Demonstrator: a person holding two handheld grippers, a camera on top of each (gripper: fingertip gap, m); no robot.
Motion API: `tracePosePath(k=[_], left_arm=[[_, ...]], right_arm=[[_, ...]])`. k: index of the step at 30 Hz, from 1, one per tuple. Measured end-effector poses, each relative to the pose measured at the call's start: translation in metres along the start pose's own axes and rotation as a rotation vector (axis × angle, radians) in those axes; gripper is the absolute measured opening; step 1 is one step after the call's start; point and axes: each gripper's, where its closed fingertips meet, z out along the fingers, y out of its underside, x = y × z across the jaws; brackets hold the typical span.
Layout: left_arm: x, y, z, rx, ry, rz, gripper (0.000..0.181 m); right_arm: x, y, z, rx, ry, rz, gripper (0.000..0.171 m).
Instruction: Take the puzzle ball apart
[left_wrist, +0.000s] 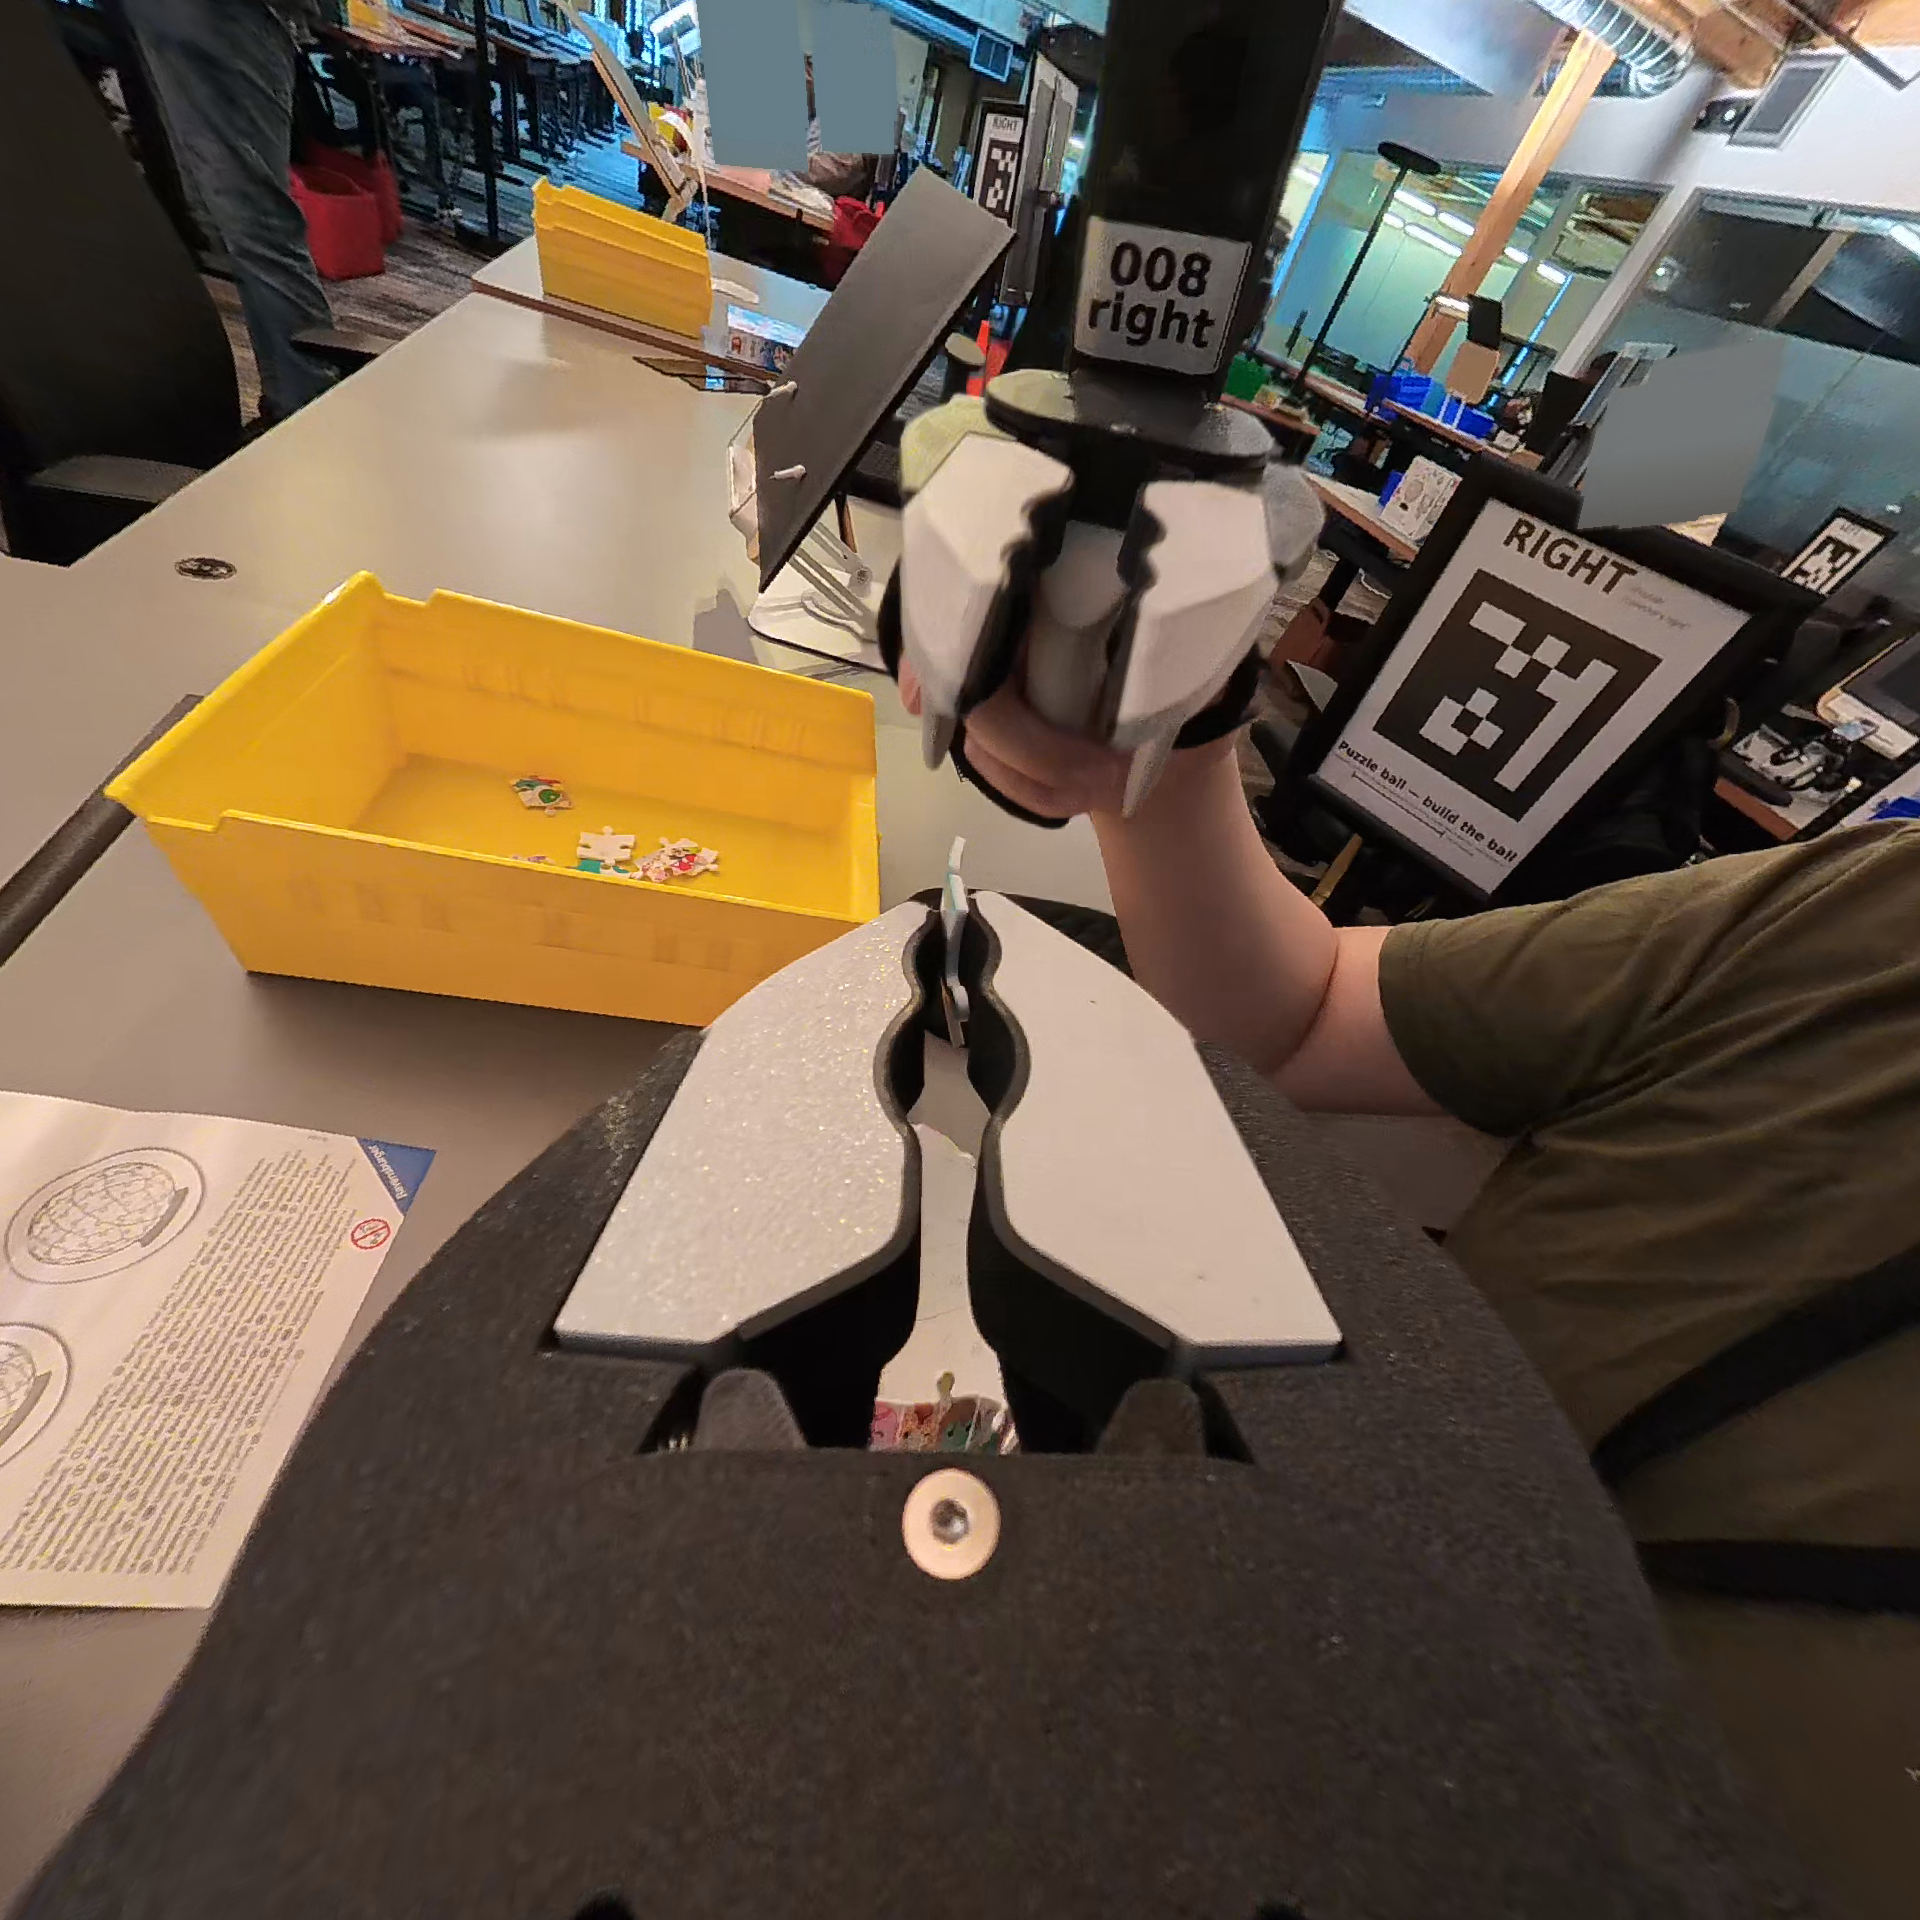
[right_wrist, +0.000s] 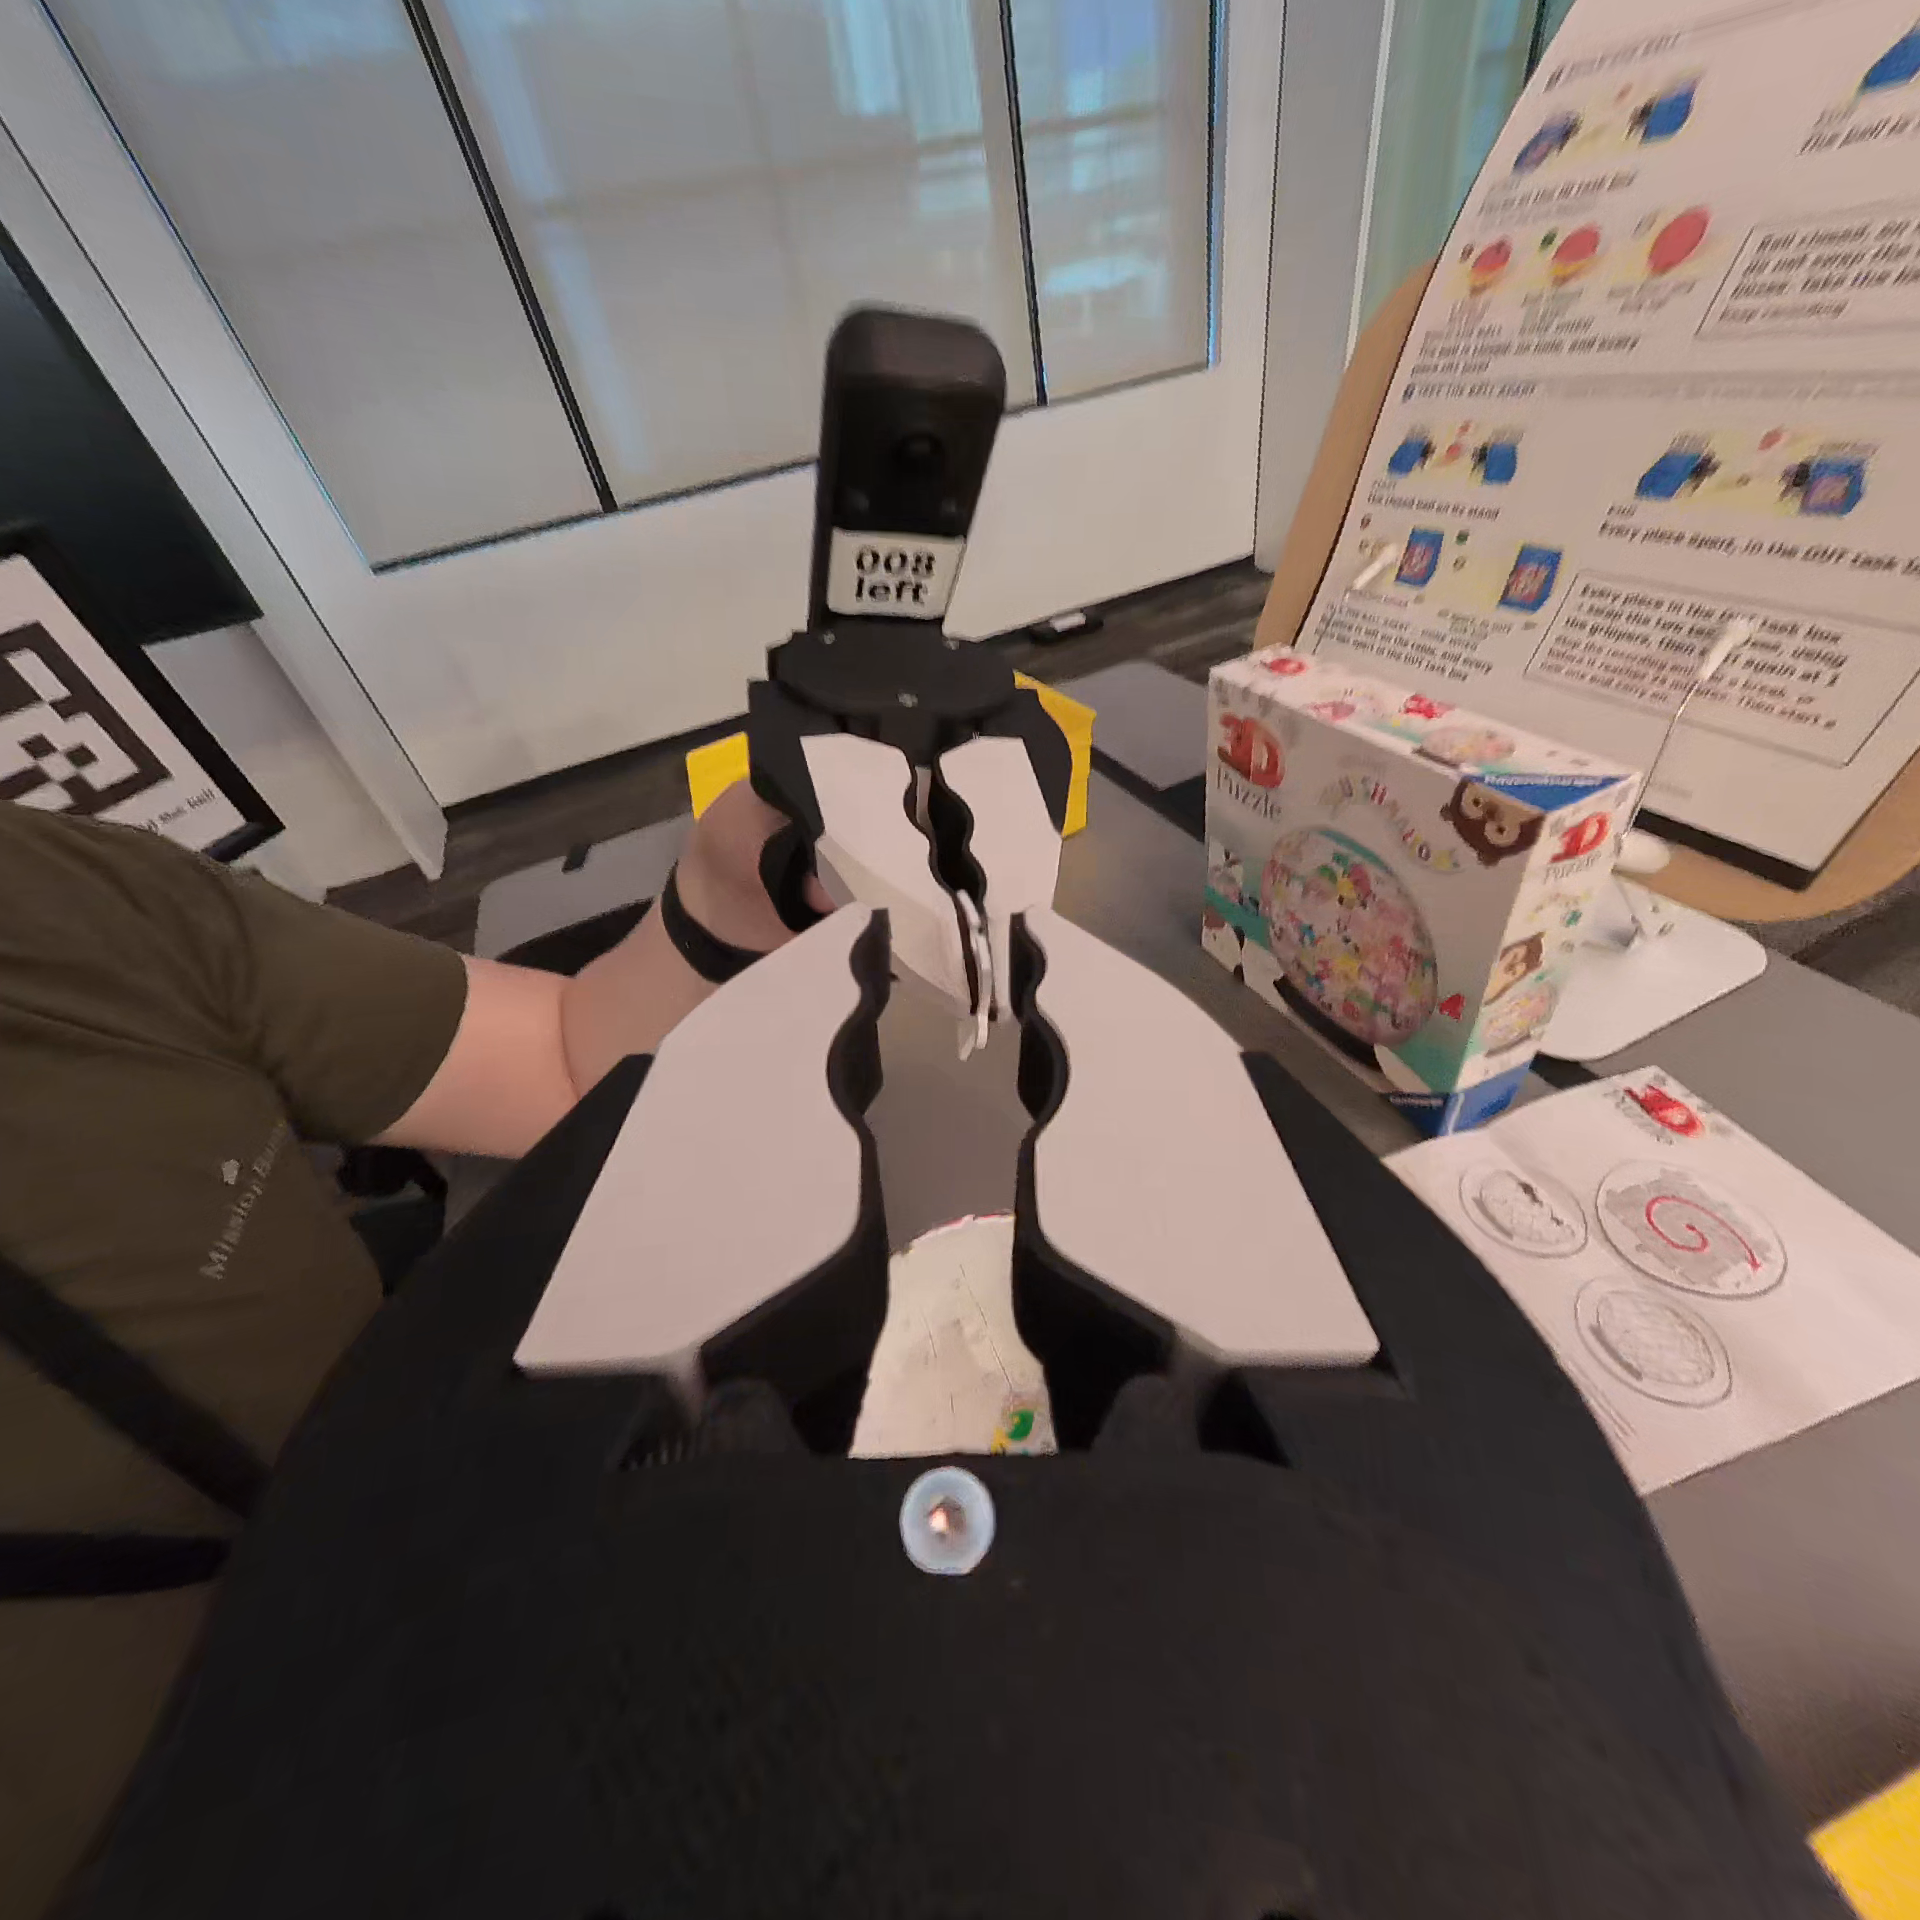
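Observation:
My left gripper (left_wrist: 954, 914) is shut on a single flat puzzle piece (left_wrist: 954, 935), held edge-on at its fingertips. It also shows in the right wrist view (right_wrist: 971, 977), its tip and piece reaching between my right fingertips. My right gripper (right_wrist: 948, 920) is raised in front of the left, and also shows in the left wrist view (left_wrist: 1039, 769). Its fingers stand a little apart around a white curved puzzle ball part (right_wrist: 951, 1340) deep in the jaws. A colourful bit of puzzle (left_wrist: 940, 1423) shows under my left fingers.
A yellow bin (left_wrist: 520, 935) with several loose pieces (left_wrist: 644, 857) stands on the grey table to the left. An instruction sheet (left_wrist: 156, 1351) lies in front of it. The puzzle box (right_wrist: 1392, 883), another sheet (right_wrist: 1683, 1278) and an instruction board on a stand (right_wrist: 1683, 416) are at right. Both grippers' tips are close together, under 4 cm apart.

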Motion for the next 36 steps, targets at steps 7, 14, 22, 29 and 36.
tracePosePath(k=[7, 14, 22, 29, 36], left_arm=[[0.006, -0.002, -0.003, -0.004, 0.026, 0.009, 0.002], [0.022, -0.004, -0.004, 0.005, 0.114, 0.013, 0.028], [-0.003, 0.002, -0.035, -0.072, -0.088, 0.066, 0.045], [0.000, 0.005, -0.037, -0.113, -0.106, 0.096, 0.043], [-0.009, 0.012, -0.031, -0.152, -0.139, 0.098, 0.041]], right_arm=[[0.000, 0.019, 0.015, -0.098, -0.001, 0.004, 0.014], [-0.004, 0.018, 0.009, -0.091, -0.082, 0.074, 0.003], [0.148, 0.080, -0.122, -0.453, 0.632, 0.139, 0.003], [0.196, 0.210, -0.171, -0.836, 0.496, 0.653, 0.003], [0.215, 0.243, -0.176, -1.004, 0.516, 0.562, 0.016]])
